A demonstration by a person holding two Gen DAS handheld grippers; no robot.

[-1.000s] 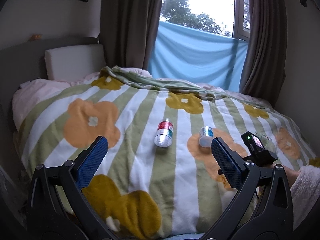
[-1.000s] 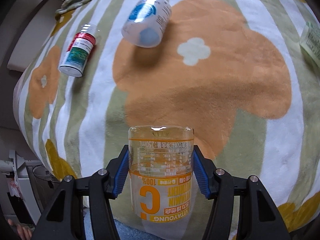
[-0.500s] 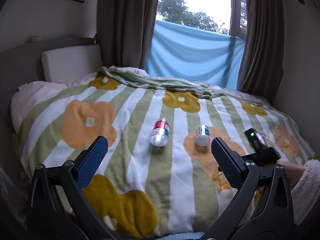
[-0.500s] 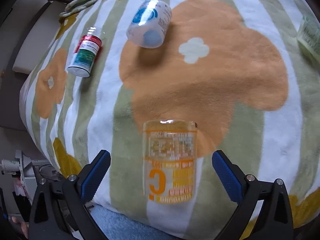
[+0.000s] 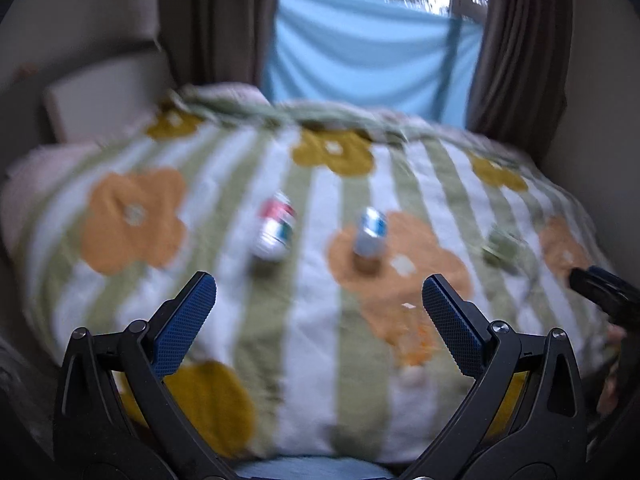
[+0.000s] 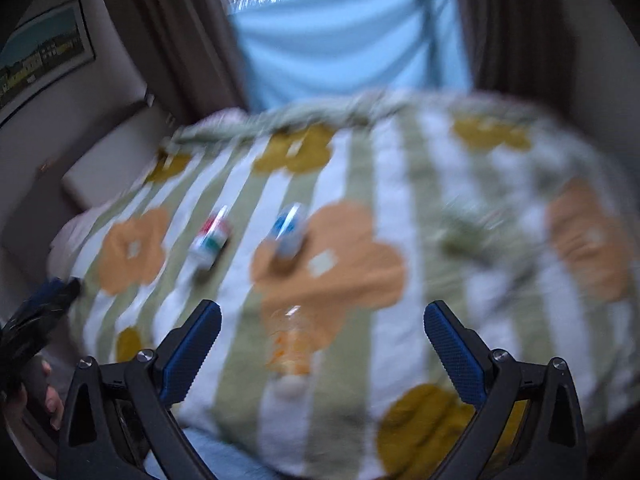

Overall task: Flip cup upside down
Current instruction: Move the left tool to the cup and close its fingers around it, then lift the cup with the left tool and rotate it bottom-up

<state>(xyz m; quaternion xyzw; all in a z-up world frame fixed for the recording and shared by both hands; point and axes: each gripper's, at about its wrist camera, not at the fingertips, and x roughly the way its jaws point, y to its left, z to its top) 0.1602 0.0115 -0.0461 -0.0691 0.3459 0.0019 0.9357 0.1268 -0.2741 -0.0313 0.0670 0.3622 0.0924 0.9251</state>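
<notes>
Right tool (image 6: 322, 332) spread wide, nothing between its blue pads, hovering over the near edge of the bed. Just ahead of it, between the two fingers in its view, the clear cup (image 6: 291, 344) with orange print stands on the blanket (image 6: 400, 184), touching neither pad, right where an orange flower meets a green stripe; the picture is too blurred to say which end is up. Left tool (image 5: 319, 312) is gaping open too, empty, held over the near side of the bed, and from there the cup (image 5: 412, 344) shows as an orange smear beside the right-hand finger. Further up the floral blanket (image 5: 360, 320) lie two small bottles side by side but apart: a red-and-green labelled bottle (image 6: 211, 240) and a blue-labelled bottle (image 6: 289, 230). Off to the right a greenish object (image 6: 472, 228), too blurred to name. Beyond the bed, a blue sheet (image 6: 340, 40) hangs across the window between dark curtains (image 6: 516, 24).
</notes>
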